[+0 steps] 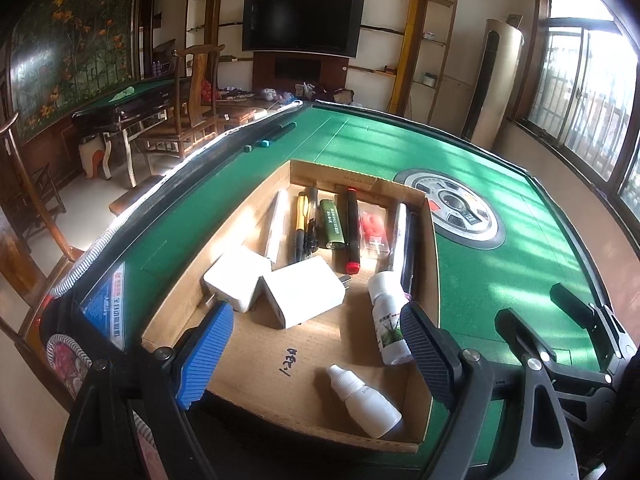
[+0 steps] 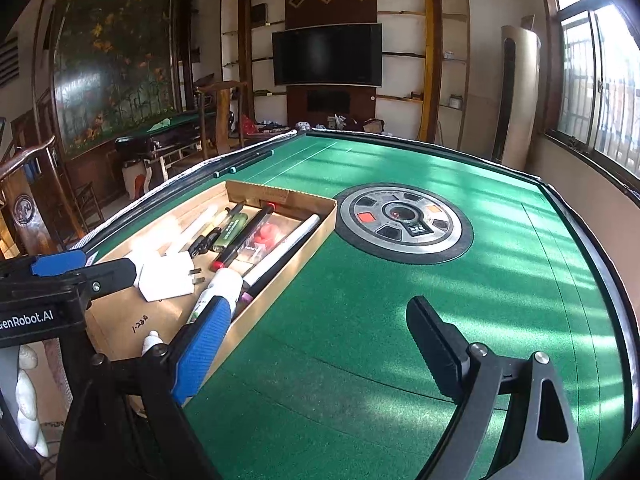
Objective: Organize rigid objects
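Observation:
A shallow cardboard tray (image 1: 430, 264) lies on the green table and shows in the right wrist view too (image 2: 320, 224). It holds two white chargers (image 1: 304, 296), several pens and markers (image 1: 352, 232), a green lighter (image 1: 331, 224), a red-and-clear packet (image 1: 374, 232), a white labelled bottle (image 1: 390, 320) and a small white dropper bottle (image 1: 364, 400). My left gripper (image 1: 316, 352) is open and empty above the tray's near end. My right gripper (image 2: 316, 348) is open and empty over the green felt, right of the tray; it also shows in the left wrist view (image 1: 544, 312).
A round grey control panel (image 2: 404, 220) is set in the table's centre. Two dark sticks with teal ends (image 1: 272, 134) lie by the table's far left rim. Wooden chairs (image 1: 192, 100) and another green table stand to the left; windows are on the right.

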